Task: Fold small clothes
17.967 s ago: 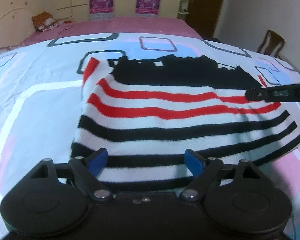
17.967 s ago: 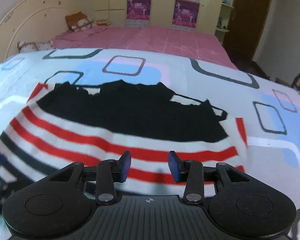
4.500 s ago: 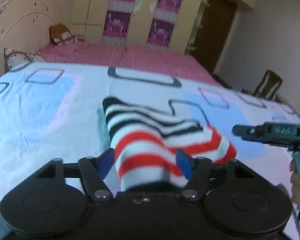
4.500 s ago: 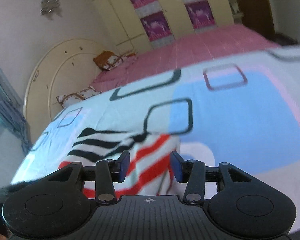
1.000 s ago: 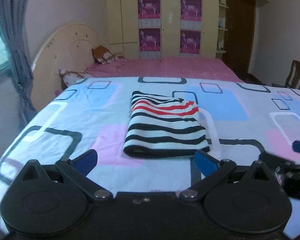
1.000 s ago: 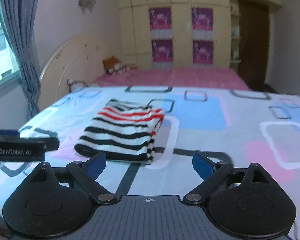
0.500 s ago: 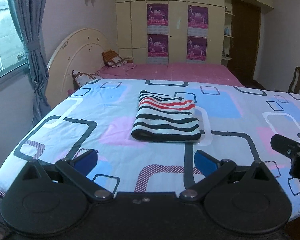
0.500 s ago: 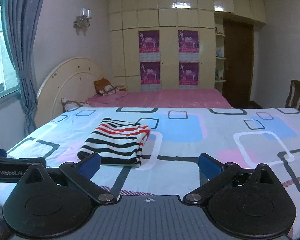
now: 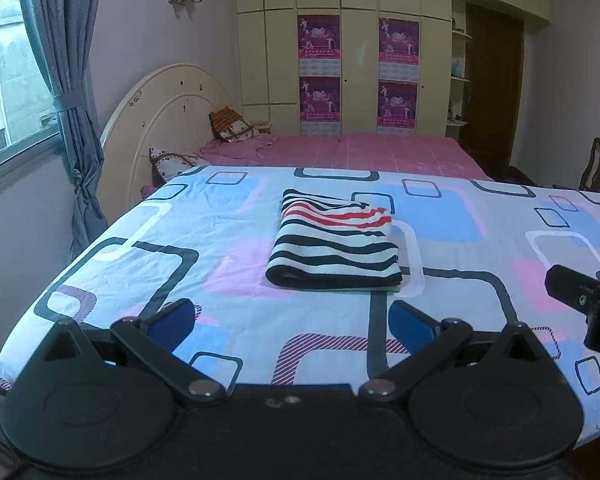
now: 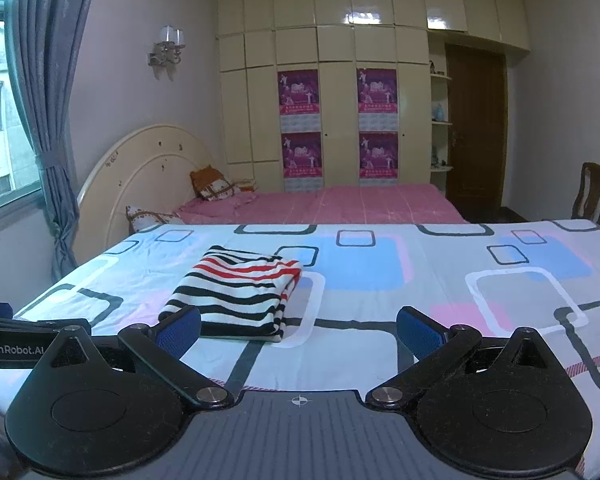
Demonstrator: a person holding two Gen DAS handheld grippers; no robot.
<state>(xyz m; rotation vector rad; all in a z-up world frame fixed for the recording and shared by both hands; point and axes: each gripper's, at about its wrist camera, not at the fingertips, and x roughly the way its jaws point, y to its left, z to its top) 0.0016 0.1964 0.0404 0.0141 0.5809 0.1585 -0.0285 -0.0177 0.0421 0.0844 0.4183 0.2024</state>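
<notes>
Both hand-held tools stand with jaws spread wide and nothing between the pads: the left gripper [image 9: 291,322] and the right gripper [image 10: 299,330] each hover over the near edge of the bed, well apart from the work. Ahead of them lies the striped garment [image 9: 334,242], folded into a compact rectangle and lying flat on the patterned bedsheet [image 9: 480,216]. Its long axis runs away from the tools toward the headboard, thick folded edge nearest, red stripes at the far end. From the left wrist view it sits almost straight ahead; from the right wrist view it lies ahead and to the left, so the left tool appears the nearer, though fisheye distortion makes that uncertain. Judged from its lie, the fold looks complete. Beyond are a pink bed [image 10: 340,202], a curved headboard [image 10: 140,160], cream wardrobes with purple posters [image 10: 300,124], a curtained window and a wooden chair [image 10: 594,192]
</notes>
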